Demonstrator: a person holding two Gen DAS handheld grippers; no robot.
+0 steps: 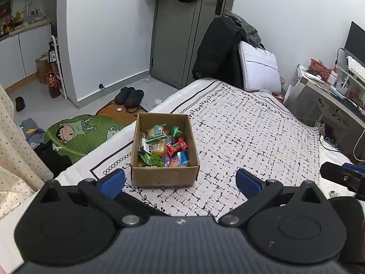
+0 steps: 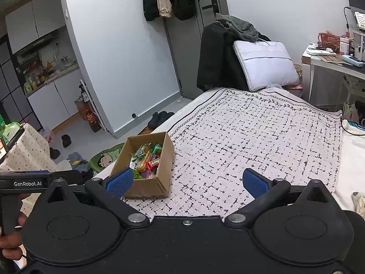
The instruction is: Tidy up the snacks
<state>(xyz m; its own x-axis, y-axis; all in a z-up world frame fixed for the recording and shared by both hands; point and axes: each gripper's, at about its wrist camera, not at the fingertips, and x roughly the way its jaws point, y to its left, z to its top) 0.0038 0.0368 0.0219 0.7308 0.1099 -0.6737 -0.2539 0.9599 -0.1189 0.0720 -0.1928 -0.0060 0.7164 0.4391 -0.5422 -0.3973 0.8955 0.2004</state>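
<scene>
All the wrapped snacks [image 1: 163, 147] already lie in the cardboard box [image 1: 164, 178] on the bed [image 1: 251, 137], none outside, while both tongs, left [image 1: 180, 182] and right [image 2: 187, 182], gape wide and empty, so little seems left.

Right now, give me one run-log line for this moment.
left gripper: open, empty | right gripper: open, empty | cardboard box: on bed, snacks inside | bedspread: no loose snacks seen
</scene>
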